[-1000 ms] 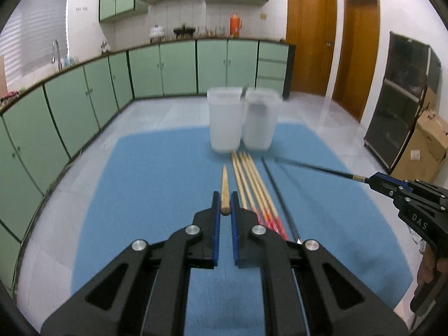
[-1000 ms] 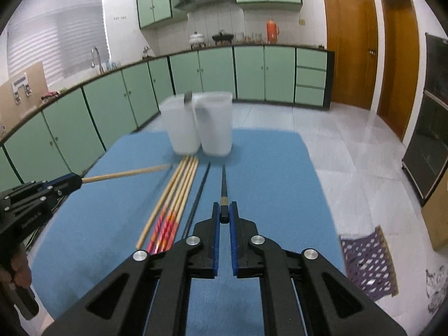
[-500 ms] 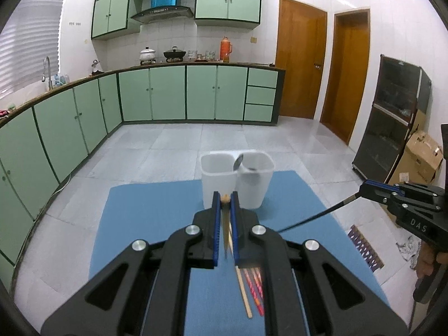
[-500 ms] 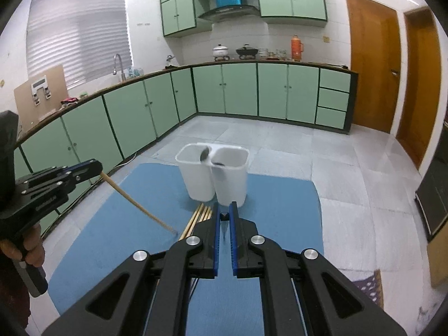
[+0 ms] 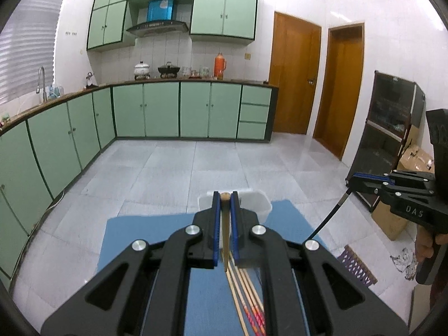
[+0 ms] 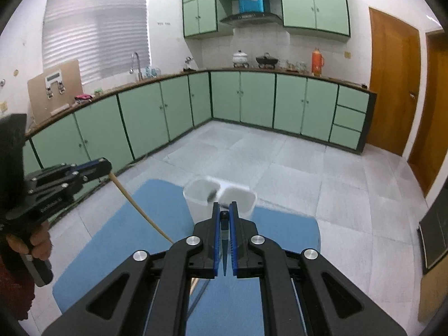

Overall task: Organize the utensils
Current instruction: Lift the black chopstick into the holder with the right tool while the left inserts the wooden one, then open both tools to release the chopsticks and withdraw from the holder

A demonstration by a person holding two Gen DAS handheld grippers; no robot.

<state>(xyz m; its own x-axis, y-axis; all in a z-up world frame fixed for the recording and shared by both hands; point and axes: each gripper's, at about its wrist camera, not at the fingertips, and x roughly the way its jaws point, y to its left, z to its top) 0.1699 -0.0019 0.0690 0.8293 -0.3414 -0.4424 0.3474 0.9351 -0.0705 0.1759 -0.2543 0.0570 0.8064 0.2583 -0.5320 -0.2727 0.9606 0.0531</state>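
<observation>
- Green base cabinets [image 5: 196, 109] run along the far walls, well beyond the jaws.
- Grey tiled floor [image 6: 294, 162] ahead.
- Two wooden doors [image 5: 296, 78] far right.
- Blinded window [image 6: 95, 28] left.

green cabinets [image 5: 161, 109] | orange flask [image 5: 220, 66] | wooden doors [image 5: 296, 77] | window blind [image 6: 96, 32]
</observation>
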